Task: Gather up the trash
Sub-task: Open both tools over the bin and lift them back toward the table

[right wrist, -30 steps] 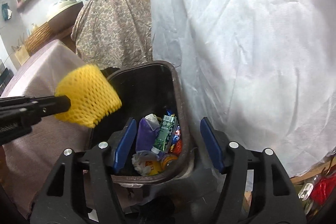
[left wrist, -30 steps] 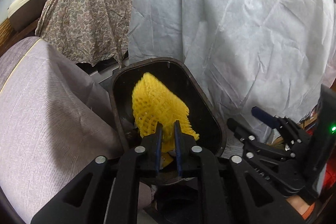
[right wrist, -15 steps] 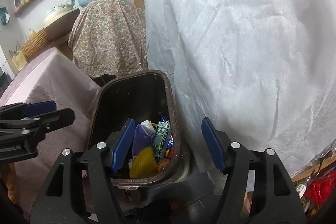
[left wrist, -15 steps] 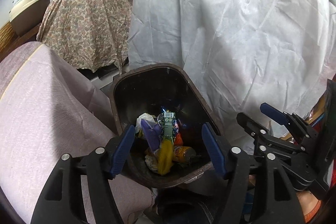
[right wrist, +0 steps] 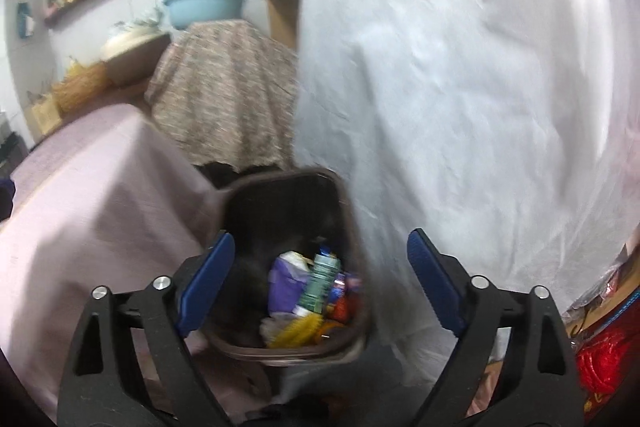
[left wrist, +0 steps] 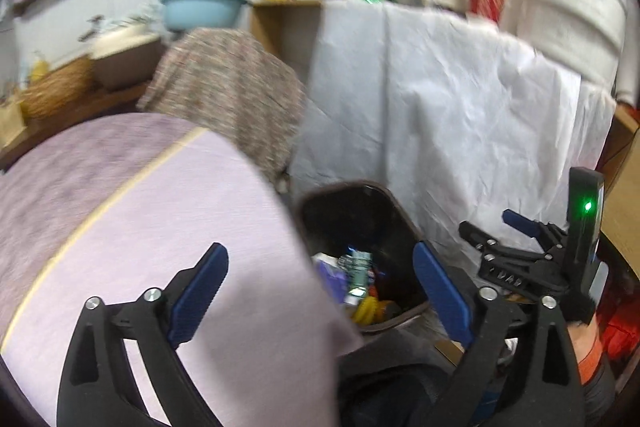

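A dark brown trash bin (left wrist: 394, 211) (right wrist: 348, 211) stands on the floor between the pink-clothed table and the white sheet. Inside lie the yellow foam net (left wrist: 366, 309) (right wrist: 298, 331), a purple wrapper (right wrist: 282, 281), a green pack (right wrist: 320, 281) and other trash. My left gripper (left wrist: 320, 291) is open and empty, above the table's corner beside the bin. My right gripper (right wrist: 320, 281) is open and empty, over the bin; it also shows in the left wrist view (left wrist: 496, 227).
A table under a pink cloth (left wrist: 140, 211) (right wrist: 92, 195) is at the left. A white sheet (left wrist: 440, 99) (right wrist: 460, 87) covers furniture at the right. A patterned cloth (left wrist: 228, 87) drapes something behind the bin. A blue basin (left wrist: 202, 7), bottles and a microwave stand further back.
The left gripper opened and let the yellow foam net fall into the bin. Both grippers have since lifted and pulled back; the left one moved left over the table.
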